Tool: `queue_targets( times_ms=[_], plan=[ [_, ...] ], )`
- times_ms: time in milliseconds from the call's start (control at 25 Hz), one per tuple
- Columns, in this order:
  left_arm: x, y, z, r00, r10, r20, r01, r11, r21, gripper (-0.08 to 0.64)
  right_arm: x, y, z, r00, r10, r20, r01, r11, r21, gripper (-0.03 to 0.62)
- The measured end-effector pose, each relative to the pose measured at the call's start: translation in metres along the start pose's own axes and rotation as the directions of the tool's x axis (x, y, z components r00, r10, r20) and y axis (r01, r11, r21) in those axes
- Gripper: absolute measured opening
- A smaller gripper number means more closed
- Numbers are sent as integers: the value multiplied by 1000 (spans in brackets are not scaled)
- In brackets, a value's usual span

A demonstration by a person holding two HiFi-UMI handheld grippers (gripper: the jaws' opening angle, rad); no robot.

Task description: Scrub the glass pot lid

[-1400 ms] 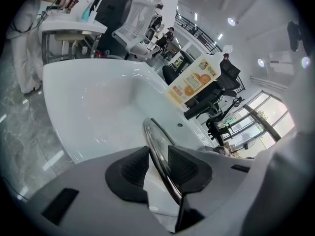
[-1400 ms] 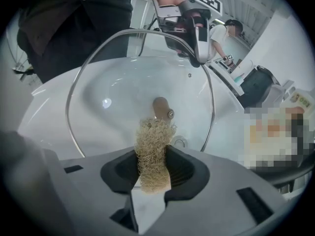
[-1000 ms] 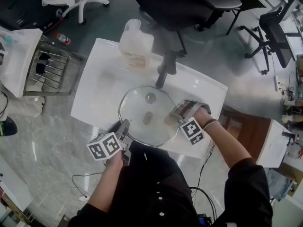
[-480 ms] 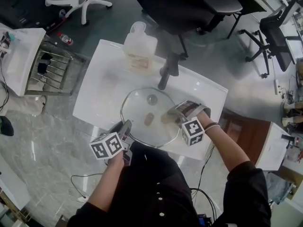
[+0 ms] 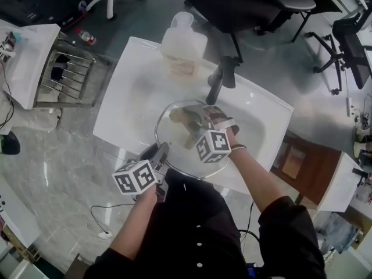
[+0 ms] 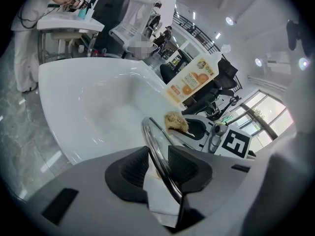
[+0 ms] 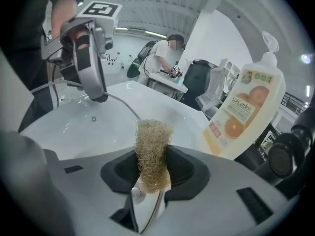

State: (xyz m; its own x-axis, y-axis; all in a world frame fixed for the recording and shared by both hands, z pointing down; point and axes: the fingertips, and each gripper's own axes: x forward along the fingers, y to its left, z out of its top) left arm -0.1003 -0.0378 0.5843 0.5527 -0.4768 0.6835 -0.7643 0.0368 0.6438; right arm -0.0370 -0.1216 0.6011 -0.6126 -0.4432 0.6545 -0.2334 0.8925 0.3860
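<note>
Filling most of the head view, a white sink (image 5: 128, 97) has a glass pot lid (image 5: 174, 139) held over its basin. An orange-labelled soap bottle (image 5: 183, 48) stands at the far edge, beside a dark faucet (image 5: 217, 83). The left gripper (image 6: 158, 156) is clamped on the lid's near metal rim, which runs between its pads. The right gripper (image 7: 153, 156), over the glass, is clenched on a tan fibrous scrubber (image 7: 153, 144).
</note>
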Motion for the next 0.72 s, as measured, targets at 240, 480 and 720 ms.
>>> queue_targets(
  times_ms=[240,480,720],
  plan=[
    [1,0,1,1000,-16,4,16,1000,-1,143,25,9,4,1000,-5,3,5,1000,-14,147],
    [1,0,0,1000,-24,-3,24,999,25,149,32,32,7,999,38,10,-37,996,-79,147],
    [1,1,0,1000,-25,-5,25,999,27,152,30,39,8,998,67,18,-63,987,-145,147]
  ],
)
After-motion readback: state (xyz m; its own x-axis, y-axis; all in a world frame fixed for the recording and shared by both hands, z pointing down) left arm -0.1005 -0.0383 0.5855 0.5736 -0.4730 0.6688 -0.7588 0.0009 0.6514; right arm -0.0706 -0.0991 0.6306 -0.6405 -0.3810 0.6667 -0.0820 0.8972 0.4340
